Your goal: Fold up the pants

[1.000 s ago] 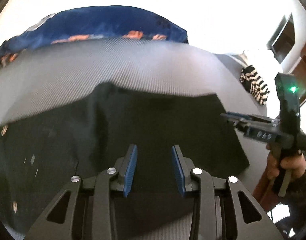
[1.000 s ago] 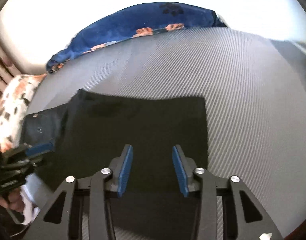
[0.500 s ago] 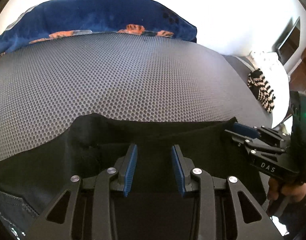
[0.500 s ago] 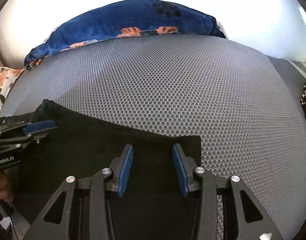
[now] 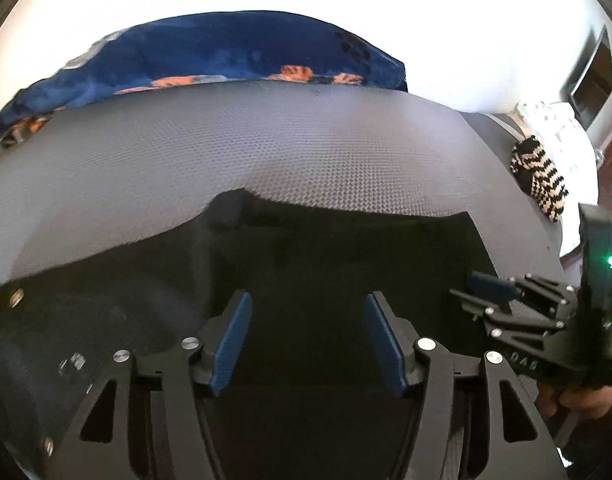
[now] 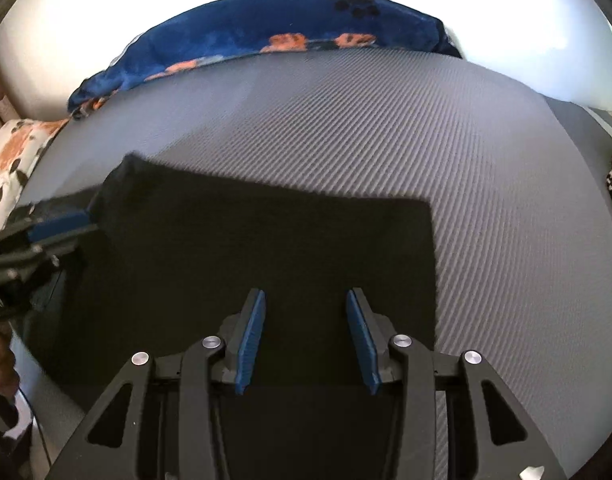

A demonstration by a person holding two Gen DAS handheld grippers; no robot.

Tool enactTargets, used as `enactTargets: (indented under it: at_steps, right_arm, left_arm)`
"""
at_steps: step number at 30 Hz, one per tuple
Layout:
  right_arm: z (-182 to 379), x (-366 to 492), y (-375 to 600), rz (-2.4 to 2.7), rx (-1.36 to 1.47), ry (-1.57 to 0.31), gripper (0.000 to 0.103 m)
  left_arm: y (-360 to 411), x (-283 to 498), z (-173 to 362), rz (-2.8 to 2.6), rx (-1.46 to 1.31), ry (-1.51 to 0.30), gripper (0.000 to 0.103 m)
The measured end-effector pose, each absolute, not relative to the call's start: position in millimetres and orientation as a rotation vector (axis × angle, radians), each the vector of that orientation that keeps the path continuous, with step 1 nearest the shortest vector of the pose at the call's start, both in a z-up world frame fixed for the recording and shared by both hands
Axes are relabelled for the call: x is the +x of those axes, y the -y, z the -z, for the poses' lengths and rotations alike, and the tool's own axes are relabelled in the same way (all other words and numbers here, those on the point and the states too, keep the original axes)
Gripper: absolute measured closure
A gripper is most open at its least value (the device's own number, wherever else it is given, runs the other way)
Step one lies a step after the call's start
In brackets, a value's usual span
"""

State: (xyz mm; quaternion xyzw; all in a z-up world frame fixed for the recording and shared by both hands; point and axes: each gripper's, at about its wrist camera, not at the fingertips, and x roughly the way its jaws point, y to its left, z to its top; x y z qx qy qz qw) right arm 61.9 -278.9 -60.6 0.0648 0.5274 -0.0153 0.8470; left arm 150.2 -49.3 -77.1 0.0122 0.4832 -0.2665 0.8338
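While the black pants (image 5: 338,264) lie folded on the grey mat (image 5: 265,152), left tongs (image 5: 308,340) have just been opening, blue pads spread with only flat cloth below them, nothing pinched. Right tongs (image 6: 303,340) hang part-spread over the fold, gripping nothing. From the right wrist, the fold's corner sits at 2 o'clock. Likely a release: this fold looks laid, next one pending.

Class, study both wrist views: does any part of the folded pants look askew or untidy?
Yes. The black pants lie mostly flat on the grey mat, but their far left corner is humped and bunched, so the far edge runs slanted, not straight. The right corner is crisp and square.
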Motion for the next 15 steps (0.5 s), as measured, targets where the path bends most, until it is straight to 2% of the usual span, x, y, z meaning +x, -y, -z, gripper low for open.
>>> enactTargets:
  at_steps: [8,15]
  right_arm:
    - [61,34,232,-0.059,0.141,-1.140,0.062]
    - [64,32,187,-0.156,0.093,-1.153,0.061]
  left_arm:
    - [-36,112,58,0.443,-0.069,-1.007,0.040]
    - [-154,89,65,0.224,-0.297,-1.049,0.039]
